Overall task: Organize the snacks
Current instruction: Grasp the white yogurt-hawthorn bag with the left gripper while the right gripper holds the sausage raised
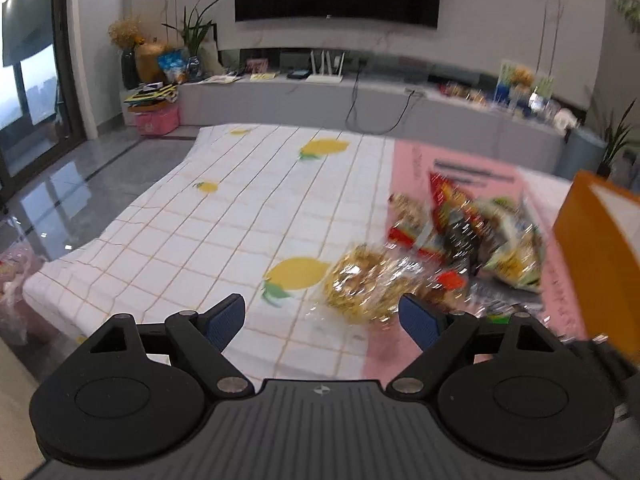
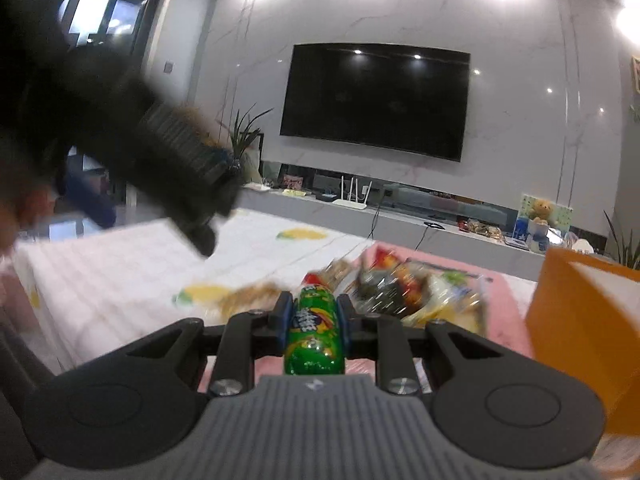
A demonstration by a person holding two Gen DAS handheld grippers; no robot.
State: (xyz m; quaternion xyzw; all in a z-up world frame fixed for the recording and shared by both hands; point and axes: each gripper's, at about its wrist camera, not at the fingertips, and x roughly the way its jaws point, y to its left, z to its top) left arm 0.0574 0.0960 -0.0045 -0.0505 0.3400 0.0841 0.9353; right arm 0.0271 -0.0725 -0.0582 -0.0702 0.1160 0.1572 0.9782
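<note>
We have the right gripper (image 2: 313,325) pinching a green snack packet (image 2: 314,334) between its jaws, lifted above the pink mat (image 2: 508,300), while the left gripper (image 1: 322,322) hangs with its jaws spread wide and nothing between them, just in front of a gold-wrapped snack (image 1: 362,282). The rest of the snack pile (image 1: 472,236) lies jumbled on the pink mat, beside an orange box (image 2: 580,320) at our right.

Our worry is the green packet: it looks glossy and rounded, so it could squirt out of the jaws if we swing it quickly. The left gripper also looms close to the right one in the right wrist view, so the two could knock together over the pile. The crinkly clear wrap on the gold snack may slide or crumple instead of lifting cleanly, and a careless sweep could scatter packets off the mat.

The tabletop (image 1: 224,216) wears a white checked cloth printed with lemons, with the pink mat over its right part. Beyond it we see a wall television (image 2: 376,100), a long low grey cabinet (image 1: 320,100) with a router, potted plants, bright ceiling lights and a glossy floor.
</note>
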